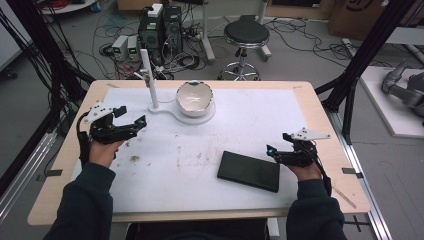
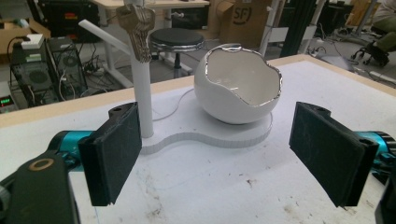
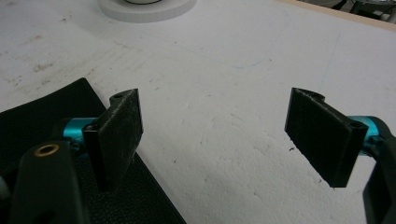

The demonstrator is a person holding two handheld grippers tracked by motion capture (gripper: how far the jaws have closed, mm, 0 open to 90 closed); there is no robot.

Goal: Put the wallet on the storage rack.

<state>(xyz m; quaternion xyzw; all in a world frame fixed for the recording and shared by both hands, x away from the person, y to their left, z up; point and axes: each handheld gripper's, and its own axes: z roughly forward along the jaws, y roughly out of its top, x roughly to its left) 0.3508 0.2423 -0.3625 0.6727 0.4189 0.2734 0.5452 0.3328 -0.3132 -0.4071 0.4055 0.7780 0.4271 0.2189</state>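
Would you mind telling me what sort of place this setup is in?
Probably a robotics or data-collection lab: computer towers with tangled cables on the floor, a stool, and a grey robot arm lying beside the table.

We observe even, diffuse overhead lighting, soft shadows, mild glare on the bowl point(image 2: 240, 84) rim, slightly soft focus.
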